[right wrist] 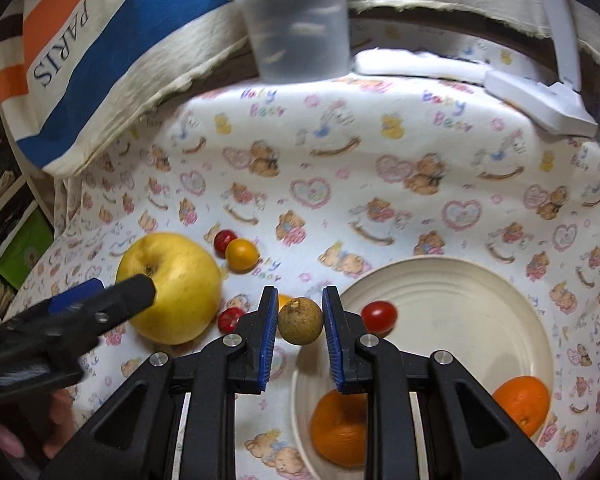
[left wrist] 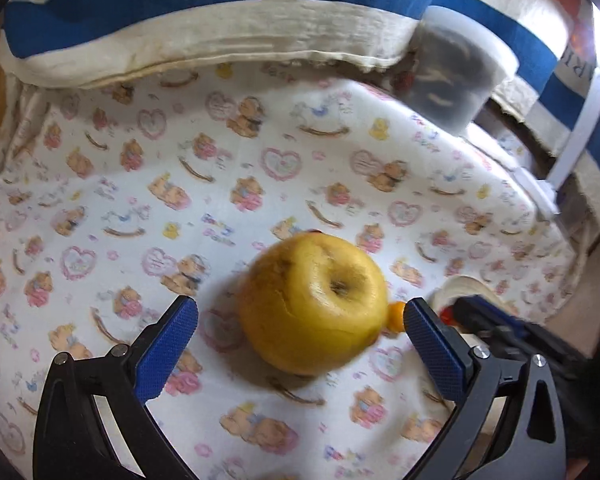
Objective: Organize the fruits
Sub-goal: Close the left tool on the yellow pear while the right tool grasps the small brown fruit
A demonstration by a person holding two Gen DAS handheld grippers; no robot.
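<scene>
Sorting partway done, by my reading. White plate (right wrist: pixel 512 280), lower right of the right wrist view, already holds two oranges (right wrist: pixel 338 428) at its near edge and one cherry tomato (right wrist: pixel 379 316) further in. My right hand-held gripper (right wrist: pixel 300 322) is closed narrow on a small brown-green round fruit (right wrist: pixel 300 321), held at the plate's left rim, not yet set down. My left hand-held gripper (left wrist: pixel 300 320) is spread wide around the big yellow apple (left wrist: pixel 314 302), pads on either side and apart from it; the apple sits on the bear-print cloth (left wrist: pixel 140 180) covering the bench. Loose on the cloth, left of frame in the right view: a red tomato (right wrist: pixel 225 241) touching a small orange one (right wrist: pixel 242 255) beyond the apple, another red one (right wrist: pixel 231 319) at its near side. Apple plus those small fruits remain, I judge.
</scene>
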